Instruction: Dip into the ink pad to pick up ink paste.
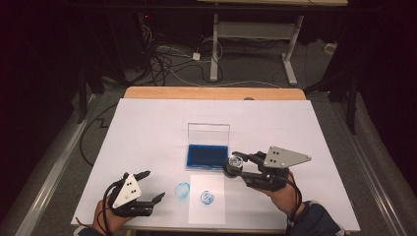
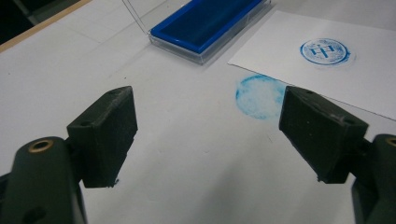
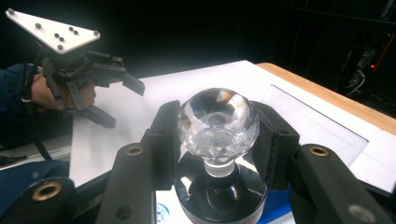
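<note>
**benchwatcher:** Stamp check first, since you asked. Your right gripper (image 1: 236, 163) has its two black jaws pressed against the clear faceted crystal knob of the round black-bodied stamp (image 3: 217, 140). The right gripper view shows one jaw on each side of the knob, so it's properly clamped. In the high view you're holding it in the air, just past the right front corner of the blue ink pad in its clear plastic case (image 1: 207, 156).

**inkyfingers:** And your left gripper (image 1: 150, 187)?

**benchwatcher:** Jaws spread wide, nothing between them. You've got it low over the white table cover (image 1: 147, 128), near the front left. The left gripper view looks straight out between the jaws at bare white surface.

**inkyfingers:** What about the prints?

**benchwatcher:** You've got a small white sheet of paper (image 1: 207, 198) lying just in front of the ink pad, with a crisp round blue stamp mark (image 2: 325, 51) on it. The characters inside it are too small for me to read. Just beside the sheet's left edge there's a paler, smudgy blue disc of ink (image 2: 260, 96) directly on the table cover. The case lid (image 1: 209, 132) stands upright at the back of the pad.
</note>
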Tool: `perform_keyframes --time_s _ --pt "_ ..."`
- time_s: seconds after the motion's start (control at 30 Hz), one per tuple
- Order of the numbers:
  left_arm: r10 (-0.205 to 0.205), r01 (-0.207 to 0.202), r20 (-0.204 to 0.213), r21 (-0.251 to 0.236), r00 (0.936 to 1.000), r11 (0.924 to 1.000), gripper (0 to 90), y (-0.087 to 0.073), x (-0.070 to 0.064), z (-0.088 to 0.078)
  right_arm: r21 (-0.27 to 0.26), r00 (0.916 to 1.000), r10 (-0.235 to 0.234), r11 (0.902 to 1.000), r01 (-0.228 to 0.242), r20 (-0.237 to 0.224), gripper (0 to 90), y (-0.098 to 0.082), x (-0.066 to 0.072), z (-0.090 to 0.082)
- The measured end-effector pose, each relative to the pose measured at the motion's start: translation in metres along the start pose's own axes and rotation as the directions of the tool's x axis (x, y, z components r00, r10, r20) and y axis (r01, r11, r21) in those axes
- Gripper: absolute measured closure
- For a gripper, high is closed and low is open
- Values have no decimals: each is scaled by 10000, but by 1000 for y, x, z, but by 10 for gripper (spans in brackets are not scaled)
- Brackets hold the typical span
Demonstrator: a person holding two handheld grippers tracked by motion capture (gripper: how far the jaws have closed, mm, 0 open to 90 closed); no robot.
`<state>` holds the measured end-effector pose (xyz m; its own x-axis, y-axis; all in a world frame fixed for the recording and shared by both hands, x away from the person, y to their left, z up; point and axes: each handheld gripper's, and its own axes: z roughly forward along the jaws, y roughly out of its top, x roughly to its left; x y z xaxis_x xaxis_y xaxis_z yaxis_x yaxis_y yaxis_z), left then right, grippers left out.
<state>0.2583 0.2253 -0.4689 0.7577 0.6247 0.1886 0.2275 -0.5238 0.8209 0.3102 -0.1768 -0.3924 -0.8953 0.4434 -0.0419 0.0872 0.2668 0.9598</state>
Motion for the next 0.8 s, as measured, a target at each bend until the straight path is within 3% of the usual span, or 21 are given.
perform_keyframes --time_s 0.8 --pt "42 -44 172 77 9998 10000 183 0 -1 5 401 9971 249 9988 -278 722 568 -11 -24 0"
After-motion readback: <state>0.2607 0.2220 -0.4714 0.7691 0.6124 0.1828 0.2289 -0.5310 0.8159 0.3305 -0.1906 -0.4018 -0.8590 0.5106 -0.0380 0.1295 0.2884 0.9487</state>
